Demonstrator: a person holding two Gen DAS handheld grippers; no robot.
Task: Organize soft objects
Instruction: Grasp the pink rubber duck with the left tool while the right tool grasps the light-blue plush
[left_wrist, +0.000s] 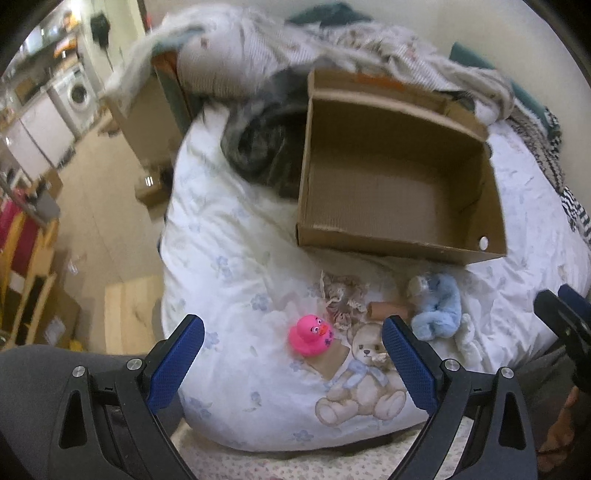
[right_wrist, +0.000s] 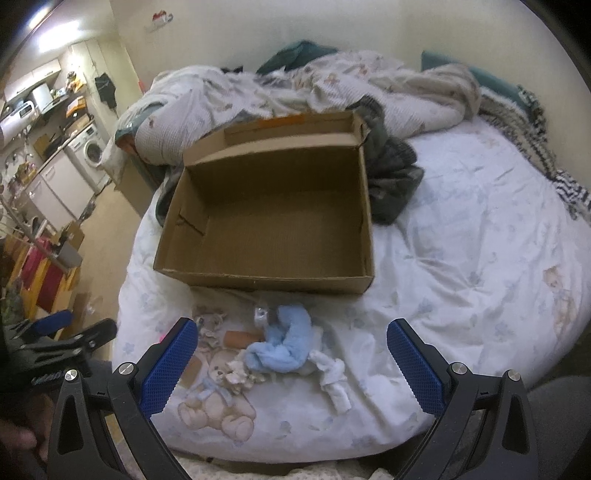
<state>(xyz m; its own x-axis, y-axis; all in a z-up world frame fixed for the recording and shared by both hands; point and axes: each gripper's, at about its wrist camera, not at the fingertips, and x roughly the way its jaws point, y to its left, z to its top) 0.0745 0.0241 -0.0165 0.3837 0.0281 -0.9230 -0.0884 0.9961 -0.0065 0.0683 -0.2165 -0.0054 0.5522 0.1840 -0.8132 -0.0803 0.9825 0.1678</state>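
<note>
An empty cardboard box lies open on the bed. In front of it lie a pink rubber duck, a lacy cloth piece, a brown roll, a light blue plush item and white socks. My left gripper is open, hovering above the duck. My right gripper is open, hovering above the blue plush; it also shows at the right edge of the left wrist view.
A white quilt with a teddy bear print covers the bed. A dark grey blanket lies beside the box. Crumpled bedding piles at the back. The floor and a washing machine are to the left.
</note>
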